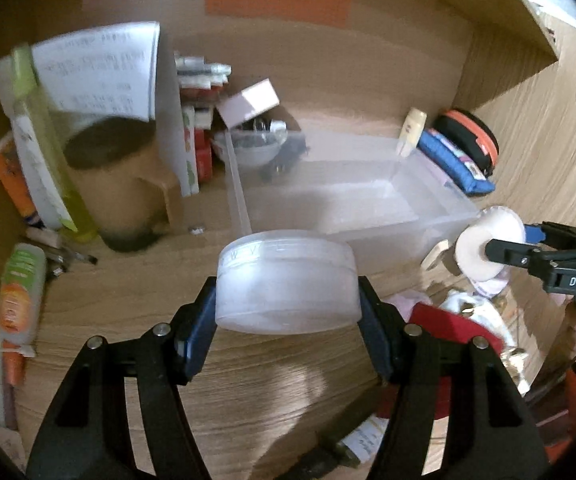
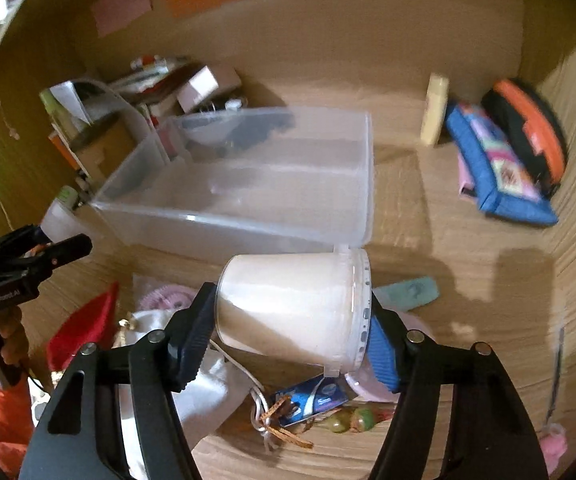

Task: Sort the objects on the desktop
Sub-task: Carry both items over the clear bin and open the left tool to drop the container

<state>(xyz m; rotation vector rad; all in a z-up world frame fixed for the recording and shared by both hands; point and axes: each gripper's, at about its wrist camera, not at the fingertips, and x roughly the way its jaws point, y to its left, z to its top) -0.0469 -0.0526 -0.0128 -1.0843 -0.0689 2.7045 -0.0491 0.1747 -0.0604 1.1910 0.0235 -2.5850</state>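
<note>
Left tongs (image 1: 288, 312) clamp jar (image 1: 286, 282); right tongs (image 2: 292, 336) clamp tub (image 2: 292, 308).

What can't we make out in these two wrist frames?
- Left wrist: print on the paper is motion-blurred, unreadable.
- Left wrist: contents of the jar in the left tool are hidden by its frosted wall.
- Left wrist: clutter behind the bin is blurred by its translucent wall.
- Right wrist: the tub in the right tool is opaque, contents unseen.
- Right wrist: pink item at the edge is cut off.
</note>
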